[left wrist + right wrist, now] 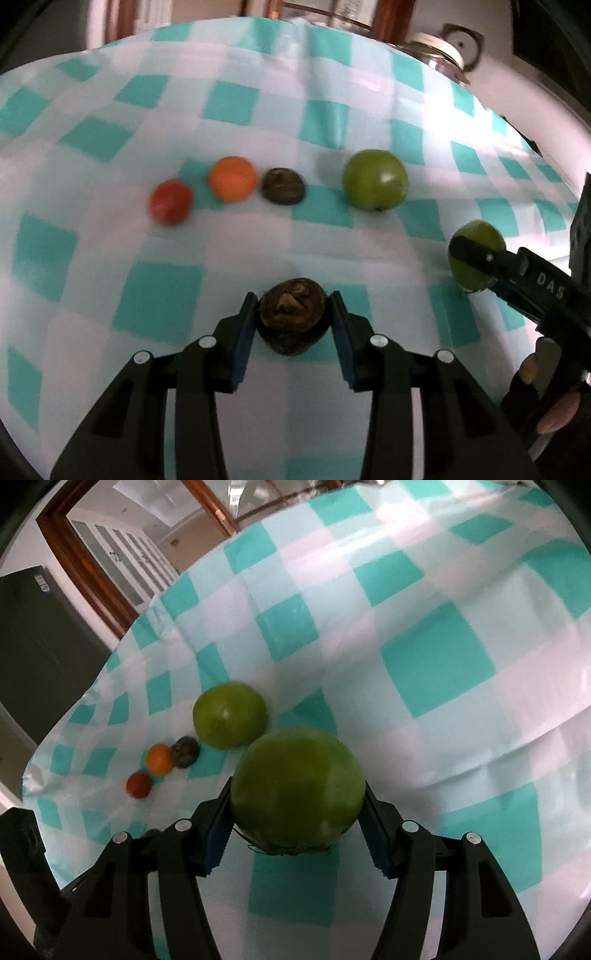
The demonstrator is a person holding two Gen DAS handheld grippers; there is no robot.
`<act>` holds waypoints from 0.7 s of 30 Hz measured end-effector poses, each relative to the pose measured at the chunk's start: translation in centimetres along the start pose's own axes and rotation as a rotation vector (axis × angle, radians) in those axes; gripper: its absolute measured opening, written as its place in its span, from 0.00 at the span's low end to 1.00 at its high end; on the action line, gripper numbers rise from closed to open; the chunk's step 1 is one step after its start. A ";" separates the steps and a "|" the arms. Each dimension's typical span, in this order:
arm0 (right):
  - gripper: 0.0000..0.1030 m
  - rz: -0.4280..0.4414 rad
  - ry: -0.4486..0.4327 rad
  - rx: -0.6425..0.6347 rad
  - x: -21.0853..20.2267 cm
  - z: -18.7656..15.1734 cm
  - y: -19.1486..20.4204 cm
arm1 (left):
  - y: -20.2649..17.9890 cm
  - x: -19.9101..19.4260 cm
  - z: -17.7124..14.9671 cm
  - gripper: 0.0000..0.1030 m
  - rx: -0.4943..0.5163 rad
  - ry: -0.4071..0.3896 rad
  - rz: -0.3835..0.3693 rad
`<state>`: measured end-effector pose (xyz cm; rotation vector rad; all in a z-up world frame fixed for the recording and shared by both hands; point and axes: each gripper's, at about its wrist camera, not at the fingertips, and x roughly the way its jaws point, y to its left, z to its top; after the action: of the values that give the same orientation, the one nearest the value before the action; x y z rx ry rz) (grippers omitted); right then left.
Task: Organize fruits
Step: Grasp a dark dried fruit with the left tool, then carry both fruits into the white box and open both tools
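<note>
A wrinkled dark-brown fruit (293, 317) sits between the blue pads of my left gripper (293, 301), which is shut on it just over the checked tablecloth (162, 295). My right gripper (297, 792) is shut on a large green fruit (297, 786); the left wrist view shows that green fruit (484, 232) at the right with a black finger across it. Beyond, a row lies on the cloth: a red fruit (170, 201), an orange one (232, 178), a second dark-brown one (283, 185) and another green fruit (375, 180).
A glass jar with a metal lid (439, 51) stands past the table's far right edge. A person's fingers (554, 417) hold the right gripper's handle. A dark cabinet (37, 646) and a wooden door frame (92, 572) lie beyond the table's left edge.
</note>
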<state>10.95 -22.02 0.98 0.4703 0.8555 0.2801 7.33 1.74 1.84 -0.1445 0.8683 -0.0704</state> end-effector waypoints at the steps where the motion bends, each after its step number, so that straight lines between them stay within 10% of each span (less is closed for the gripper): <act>1: 0.59 -0.033 -0.013 0.011 -0.8 -0.6 0.0 | 0.2 -1.1 -0.7 0.39 -0.004 -0.010 -0.003; 11: 0.59 0.052 -0.036 -0.119 -10.1 -14.0 6.3 | 3.0 -13.0 -12.6 0.39 0.053 -0.087 0.084; 21: 0.59 0.068 -0.011 -0.311 -13.2 -19.3 12.0 | 6.0 -18.6 -19.3 0.39 0.072 -0.128 0.136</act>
<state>-12.89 -11.70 4.81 0.2104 0.7690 0.4648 -19.34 7.98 2.65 -0.0215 0.7448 0.0344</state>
